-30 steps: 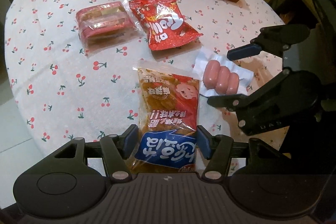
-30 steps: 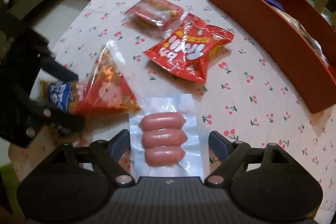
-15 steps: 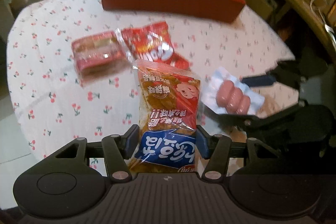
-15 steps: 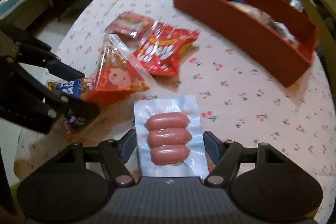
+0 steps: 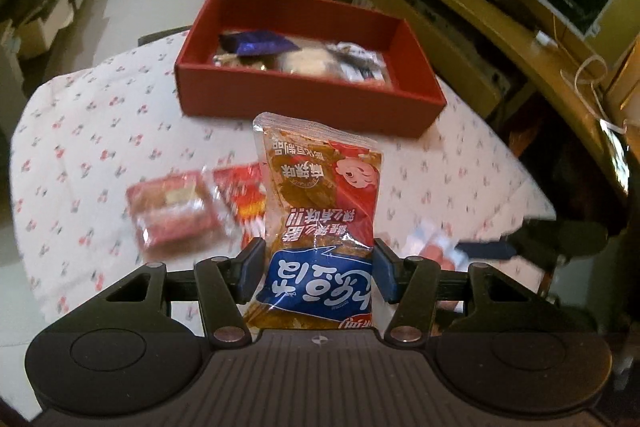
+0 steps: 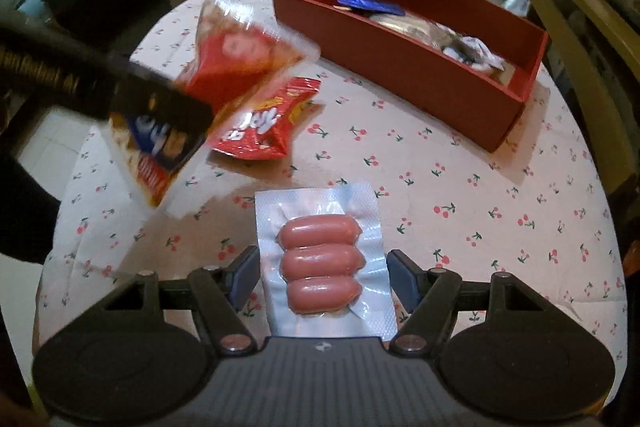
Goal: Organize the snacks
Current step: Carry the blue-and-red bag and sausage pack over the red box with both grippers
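Snack packets were split between the two tongs: the left gripper [image 5: 319, 269] pinched a red-and-blue spicy snack bag [image 5: 320, 211] at its lower end, holding it above the cherry-print tablecloth [image 5: 88, 131], short of the red box [image 5: 304, 99]. The right gripper [image 6: 323, 277] held a sealed sausage pack [image 6: 322, 259] between its fingers, pads touching the pack's edges, near the red chip bag [image 6: 264, 127].

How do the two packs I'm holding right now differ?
The snack bag in the left tongs is printed red, blue and orange; the sausage pack in the right tongs is clear, showing three sausages. The bag stands taller; the pack is flatter. Both are gripped, off the table.
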The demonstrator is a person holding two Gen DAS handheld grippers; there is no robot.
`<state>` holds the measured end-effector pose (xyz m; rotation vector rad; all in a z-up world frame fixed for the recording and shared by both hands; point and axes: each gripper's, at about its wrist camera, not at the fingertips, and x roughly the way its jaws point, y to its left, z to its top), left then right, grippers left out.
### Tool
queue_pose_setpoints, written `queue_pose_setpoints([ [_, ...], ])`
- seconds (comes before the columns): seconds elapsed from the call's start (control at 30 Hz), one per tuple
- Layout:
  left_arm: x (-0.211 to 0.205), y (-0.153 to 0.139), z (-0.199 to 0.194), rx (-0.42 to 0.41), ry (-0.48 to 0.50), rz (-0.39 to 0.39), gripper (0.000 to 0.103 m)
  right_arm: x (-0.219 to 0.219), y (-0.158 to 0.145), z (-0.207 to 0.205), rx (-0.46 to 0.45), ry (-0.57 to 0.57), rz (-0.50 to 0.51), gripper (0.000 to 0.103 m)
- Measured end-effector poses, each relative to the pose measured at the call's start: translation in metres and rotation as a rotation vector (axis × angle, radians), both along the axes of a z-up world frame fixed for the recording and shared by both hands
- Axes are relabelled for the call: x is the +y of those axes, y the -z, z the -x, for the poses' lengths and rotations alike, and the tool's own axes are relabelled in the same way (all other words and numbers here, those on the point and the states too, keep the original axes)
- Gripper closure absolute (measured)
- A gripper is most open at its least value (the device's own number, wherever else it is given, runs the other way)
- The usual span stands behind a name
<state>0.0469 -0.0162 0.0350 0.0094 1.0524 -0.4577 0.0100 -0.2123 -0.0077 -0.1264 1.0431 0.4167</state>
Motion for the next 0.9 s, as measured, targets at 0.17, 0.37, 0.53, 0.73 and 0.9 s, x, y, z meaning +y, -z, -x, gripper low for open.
queue_pose_setpoints([
  [0.17, -0.001, 0.002, -0.019, 0.01, -0.004, 0.027, 0.04, -0.014, 0.004, -0.012, 0.024, 0.07, -0.011, 0.017],
  [0.37, -0.006, 0.0, -0.032, 0.007, -0.003, 0.044, 0.04, -0.035, -0.003, -0.025, 0.005, 0.17, -0.054, 0.017],
  [0.53, -0.013, -0.005, -0.043, -0.009, -0.004, 0.059, 0.04, -0.048, -0.016, -0.039, -0.043, 0.254, -0.088, 0.017],
  [0.73, -0.02, -0.011, -0.062, -0.029, -0.02, 0.079, 0.04, -0.057, -0.027, -0.059, -0.079, 0.314, -0.13, 0.017],
  [0.9, -0.028, -0.014, -0.075, -0.046, -0.019, 0.081, 0.04, -0.063, -0.032, -0.073, -0.091, 0.351, -0.157, 0.017],
])
